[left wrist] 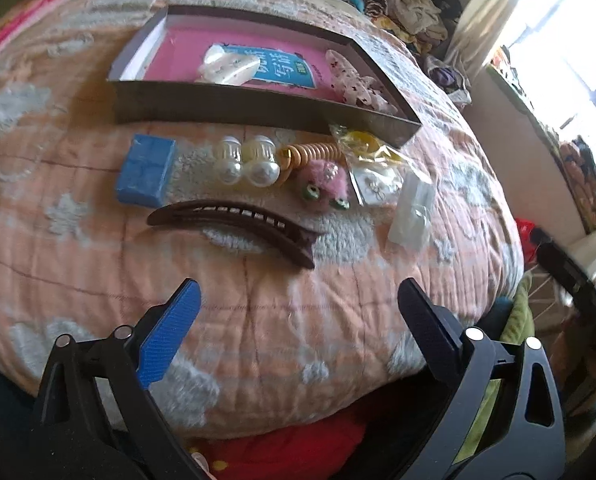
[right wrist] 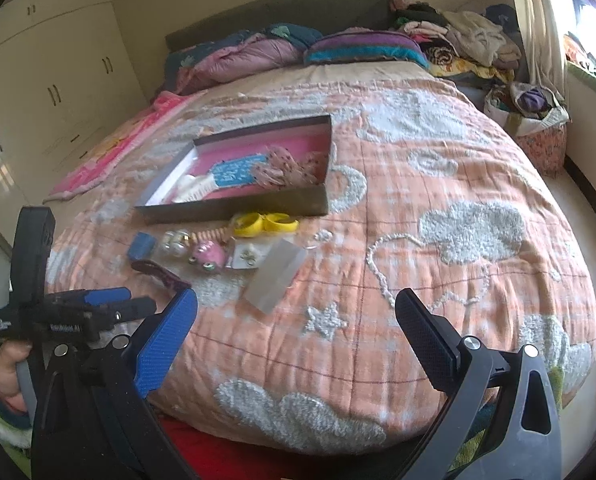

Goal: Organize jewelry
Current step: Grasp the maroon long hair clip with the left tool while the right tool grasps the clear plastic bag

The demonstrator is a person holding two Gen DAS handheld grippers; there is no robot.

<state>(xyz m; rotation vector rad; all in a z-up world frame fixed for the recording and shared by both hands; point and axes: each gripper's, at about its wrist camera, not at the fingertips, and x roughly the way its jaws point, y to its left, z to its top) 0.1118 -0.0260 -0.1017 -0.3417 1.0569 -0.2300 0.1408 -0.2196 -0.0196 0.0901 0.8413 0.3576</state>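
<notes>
A shallow box [left wrist: 258, 108] with a pink lining sat on the bed's quilt [right wrist: 438, 184]. A row of trinkets lay just before it: a blue block [left wrist: 146, 176], pearl hair ties [left wrist: 246, 160], yellow bangles [right wrist: 266, 224] and a brown hair clip [left wrist: 234, 220]. The left tongs [left wrist: 298, 296] and right tongs [right wrist: 296, 304] both gaped wide, holding nothing, near the clip.

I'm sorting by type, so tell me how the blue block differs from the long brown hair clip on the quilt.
The blue block is short, boxy and bright blue; the brown hair clip is long, thin, curved and dark, with a row of teeth. The block lies left in the row just below the tray; the clip lies nearer the left gripper. Both rest on the quilt, outside the tray.
</notes>
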